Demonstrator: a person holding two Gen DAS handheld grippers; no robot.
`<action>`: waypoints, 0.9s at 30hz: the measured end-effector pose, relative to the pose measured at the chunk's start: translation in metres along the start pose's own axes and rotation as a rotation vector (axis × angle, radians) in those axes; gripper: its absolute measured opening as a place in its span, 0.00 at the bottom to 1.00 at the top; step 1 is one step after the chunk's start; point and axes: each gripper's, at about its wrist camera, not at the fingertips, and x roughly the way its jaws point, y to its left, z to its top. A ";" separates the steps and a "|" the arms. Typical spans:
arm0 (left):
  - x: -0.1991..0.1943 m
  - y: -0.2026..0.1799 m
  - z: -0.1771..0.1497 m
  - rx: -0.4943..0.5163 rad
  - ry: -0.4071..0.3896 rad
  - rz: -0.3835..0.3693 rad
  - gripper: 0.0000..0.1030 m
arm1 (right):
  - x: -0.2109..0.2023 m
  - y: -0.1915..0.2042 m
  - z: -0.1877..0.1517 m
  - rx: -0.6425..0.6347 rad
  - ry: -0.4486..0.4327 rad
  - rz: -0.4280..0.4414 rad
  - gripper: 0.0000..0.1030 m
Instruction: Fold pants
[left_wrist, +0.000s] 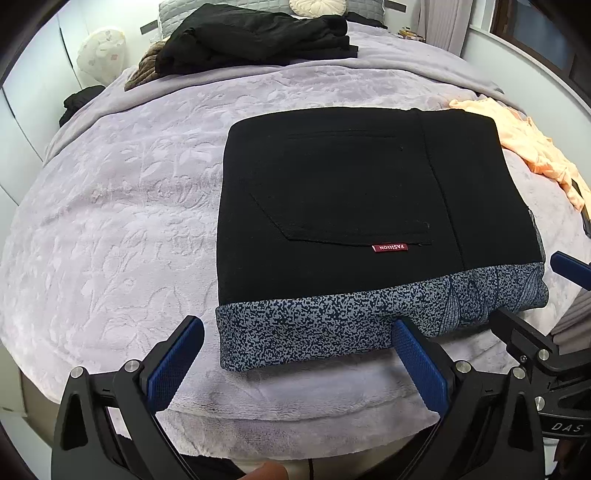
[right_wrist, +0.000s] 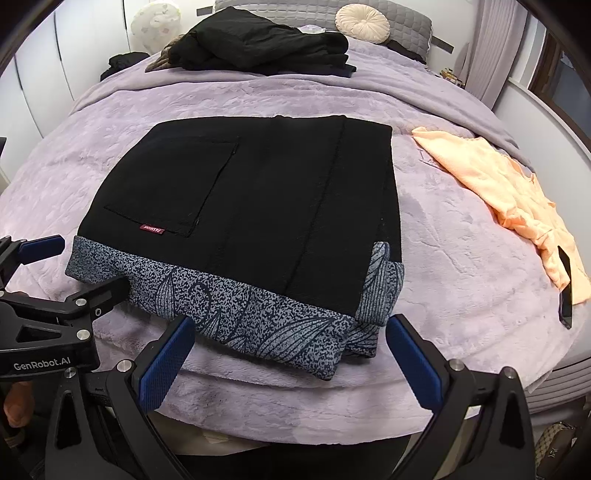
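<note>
Lying folded, pants (left_wrist: 369, 206); phone (right_wrist: 566, 291) right-view only.

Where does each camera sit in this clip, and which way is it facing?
Left wrist: on the left gripper at the bed's near edge, facing the folded pants; open blue fingers and a fingertip show.
Right wrist: on the right gripper, further right, facing the same pants; open fingers and part of a hand show.
Shared: pants, purple blanket, peach garment, black clothes pile; each sees the other gripper.
</note>
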 end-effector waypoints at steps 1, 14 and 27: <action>0.000 0.000 0.000 0.001 0.000 0.002 0.99 | 0.000 0.000 0.000 0.000 0.000 -0.001 1.00; 0.000 -0.001 -0.002 0.001 0.003 -0.010 0.99 | -0.002 -0.006 0.004 -0.003 -0.005 0.004 1.00; 0.000 -0.006 -0.002 0.016 0.006 -0.015 0.99 | -0.002 -0.010 0.006 -0.003 -0.007 0.008 1.00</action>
